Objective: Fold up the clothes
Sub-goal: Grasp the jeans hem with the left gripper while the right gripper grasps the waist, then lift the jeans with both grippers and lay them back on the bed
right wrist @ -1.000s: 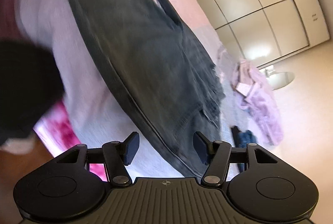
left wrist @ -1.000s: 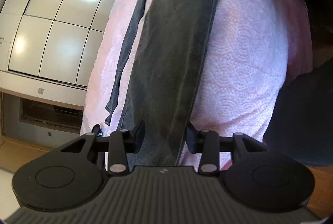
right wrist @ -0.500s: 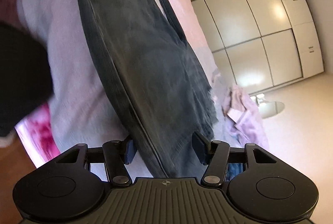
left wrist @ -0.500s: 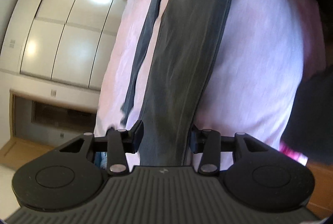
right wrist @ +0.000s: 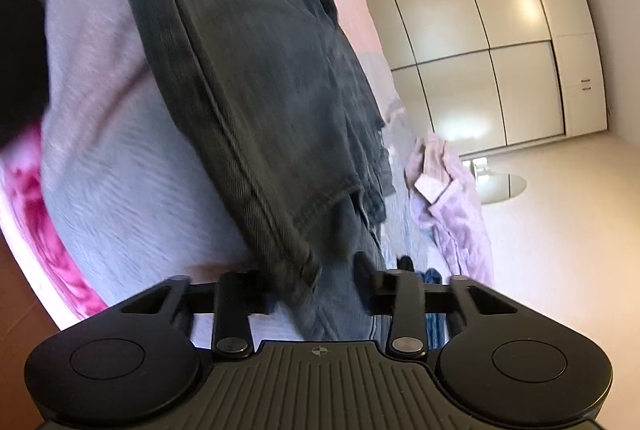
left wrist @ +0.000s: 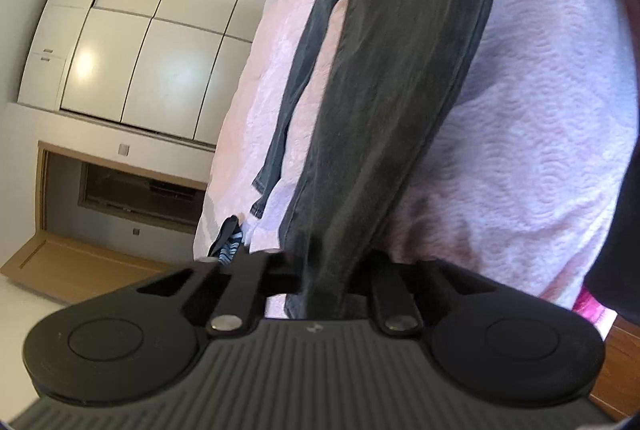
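Note:
Dark grey jeans lie stretched along a bed with a pale pink quilted cover. My left gripper is shut on the near end of one trouser leg. In the right wrist view the jeans run away from me, and a hemmed end reaches between the fingers of my right gripper. Its jaws stand partly closed around that end, with a gap still showing on the right side.
A pile of lilac and pink clothes lies further along the bed, with a blue garment near it. White wardrobe doors stand beyond the bed. A magenta patterned edge runs along the bed side.
Both grippers moved forward onto the jeans. The left jaws closed on the leg end. The right jaws narrowed around the hemmed end.

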The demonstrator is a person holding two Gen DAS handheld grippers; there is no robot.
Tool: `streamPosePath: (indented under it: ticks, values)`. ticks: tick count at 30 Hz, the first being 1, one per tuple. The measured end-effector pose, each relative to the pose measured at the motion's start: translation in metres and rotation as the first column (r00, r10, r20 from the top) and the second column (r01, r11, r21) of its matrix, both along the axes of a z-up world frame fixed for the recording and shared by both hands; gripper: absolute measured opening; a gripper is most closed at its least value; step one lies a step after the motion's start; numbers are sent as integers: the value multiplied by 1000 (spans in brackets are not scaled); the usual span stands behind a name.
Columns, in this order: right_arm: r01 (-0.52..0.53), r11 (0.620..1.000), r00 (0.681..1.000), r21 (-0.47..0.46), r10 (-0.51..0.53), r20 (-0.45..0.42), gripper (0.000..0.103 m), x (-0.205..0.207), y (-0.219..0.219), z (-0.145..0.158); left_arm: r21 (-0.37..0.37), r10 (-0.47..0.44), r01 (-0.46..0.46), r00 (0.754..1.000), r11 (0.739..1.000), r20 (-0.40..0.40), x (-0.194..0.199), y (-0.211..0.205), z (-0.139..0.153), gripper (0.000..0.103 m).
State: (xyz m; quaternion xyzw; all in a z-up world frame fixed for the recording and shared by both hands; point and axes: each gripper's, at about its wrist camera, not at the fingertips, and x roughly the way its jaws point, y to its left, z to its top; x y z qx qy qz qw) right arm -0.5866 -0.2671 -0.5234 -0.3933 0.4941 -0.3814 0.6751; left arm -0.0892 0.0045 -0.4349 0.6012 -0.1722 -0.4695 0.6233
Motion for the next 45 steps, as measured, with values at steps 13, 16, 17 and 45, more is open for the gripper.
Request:
streamPosePath:
  ticks: [13, 16, 17, 45]
  values:
    - [7, 999, 996, -50, -2, 94, 5, -8, 1, 79, -100, 21, -27, 998, 995, -57, -7, 16, 81, 3]
    - [4, 999, 993, -45, 1, 117, 5, 4, -14, 107, -75, 24, -32, 994, 997, -102, 0, -4, 113, 3]
    - [2, 999, 993, -38, 2, 114, 5, 9, -21, 118, -57, 28, -35, 992, 998, -126, 5, -14, 125, 3]
    - [77, 909, 994, 410, -41, -97, 6, 158, -356, 105, 423, 341, -169, 862, 890, -374, 161, -383, 96, 16]
